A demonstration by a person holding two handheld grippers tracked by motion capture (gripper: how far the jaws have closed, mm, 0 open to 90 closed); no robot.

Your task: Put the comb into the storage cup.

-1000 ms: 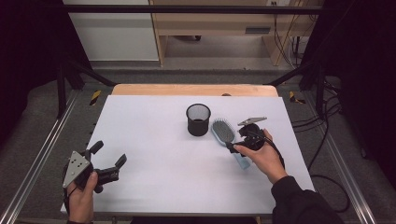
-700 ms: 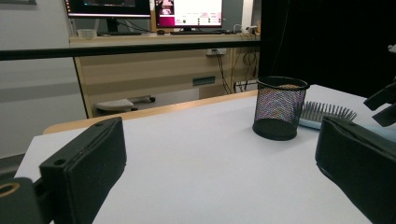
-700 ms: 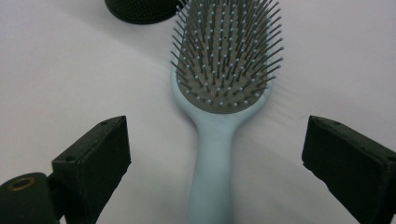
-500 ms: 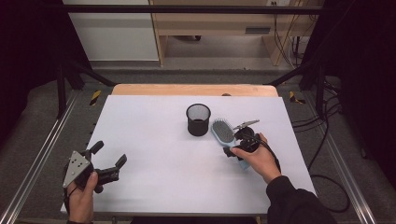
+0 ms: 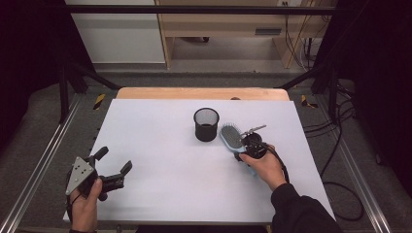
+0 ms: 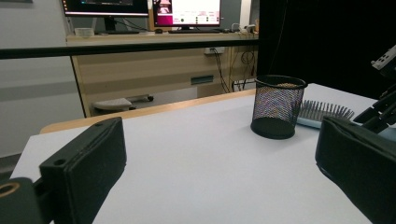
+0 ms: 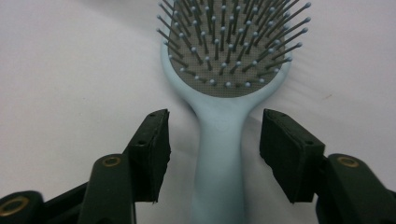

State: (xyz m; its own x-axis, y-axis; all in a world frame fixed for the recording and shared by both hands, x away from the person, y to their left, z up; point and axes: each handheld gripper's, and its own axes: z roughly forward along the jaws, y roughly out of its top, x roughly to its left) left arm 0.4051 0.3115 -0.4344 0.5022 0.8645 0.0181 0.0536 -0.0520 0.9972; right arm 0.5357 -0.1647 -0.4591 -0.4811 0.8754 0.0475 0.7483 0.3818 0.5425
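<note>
Right gripper fingers just closing, astride hairbrush handle, untouching; left gripper fingers agape

the right gripper has sunk over the hairbrush handle, its jaws closing around it, not yet touching.

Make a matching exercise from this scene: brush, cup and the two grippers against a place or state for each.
1 brush
2 cup
3 left gripper
4 right gripper

a upright black mesh, beside the bristles
b jaws either side of the handle, not yet pressing
c lying flat, bristles up
d open over bare table, near corner

Pairs: 1-c, 2-a, 3-d, 4-b
</note>
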